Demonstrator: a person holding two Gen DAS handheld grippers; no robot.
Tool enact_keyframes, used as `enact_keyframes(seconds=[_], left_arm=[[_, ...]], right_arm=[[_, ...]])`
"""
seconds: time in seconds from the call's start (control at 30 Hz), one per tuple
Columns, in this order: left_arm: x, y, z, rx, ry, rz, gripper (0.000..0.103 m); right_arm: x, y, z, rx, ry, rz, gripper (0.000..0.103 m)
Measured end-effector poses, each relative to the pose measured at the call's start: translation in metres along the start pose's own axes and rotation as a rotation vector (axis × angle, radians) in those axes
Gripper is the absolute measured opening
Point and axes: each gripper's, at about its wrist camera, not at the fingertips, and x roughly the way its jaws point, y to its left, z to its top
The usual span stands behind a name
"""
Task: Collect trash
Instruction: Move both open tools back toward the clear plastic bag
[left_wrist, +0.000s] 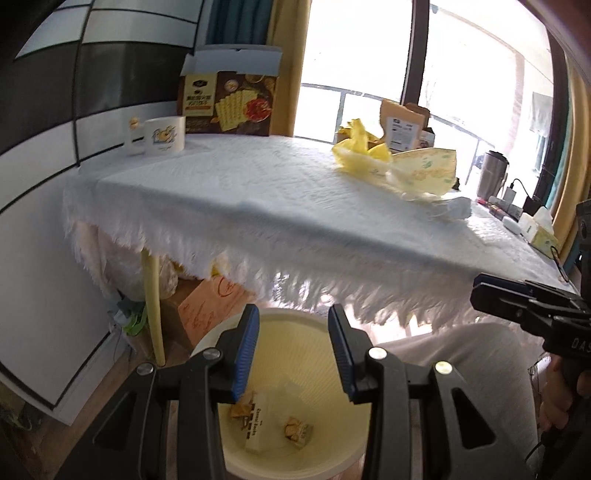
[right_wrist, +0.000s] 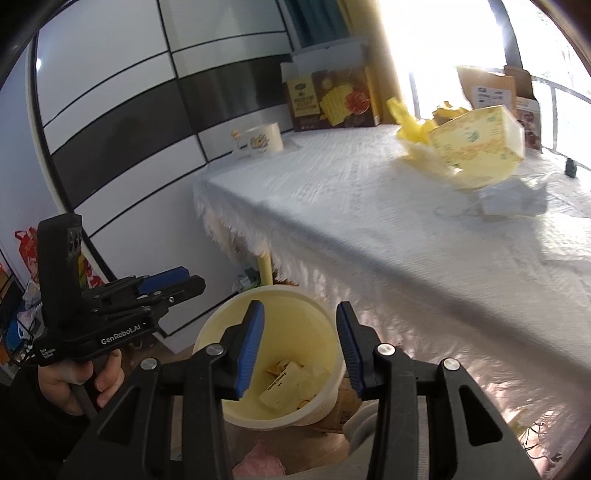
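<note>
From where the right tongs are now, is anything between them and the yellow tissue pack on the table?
Nothing visible blocks it. The right tongs hang open over the trash bin, below the table edge. The yellow tissue pack lies across bare white tablecloth; only a crumpled white tissue lies just before it.

The bin (left_wrist: 295, 387) stands on the floor in front of the desk (left_wrist: 258, 199). Wrappers (left_wrist: 273, 424) lie in it. A cup (left_wrist: 162, 136) sits at the desk's back left.

L gripper (left_wrist: 293, 350) hangs open & empty over cream trash bin (left_wrist: 295, 461) w/ wrappers (left_wrist: 297, 432) inside. Yellow wrappers (left_wrist: 360, 149) lie on bench (left_wrist: 258, 192).
</note>
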Motion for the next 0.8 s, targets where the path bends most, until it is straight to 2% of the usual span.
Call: enact_keyframes(seconds=[0.5, 0.8], left_arm=[[0.01, -0.063, 0.022, 0.094, -0.025, -0.045, 0.038], [0.023, -0.102, 0.044, 0.136, -0.058, -0.066, 0.038]], right_arm=[[-0.04, -0.051, 0.0, 0.058, -0.073, -0.038, 0.038], [-0.06, -0.094, 0.001, 0.089, -0.108, -0.076, 0.038]])
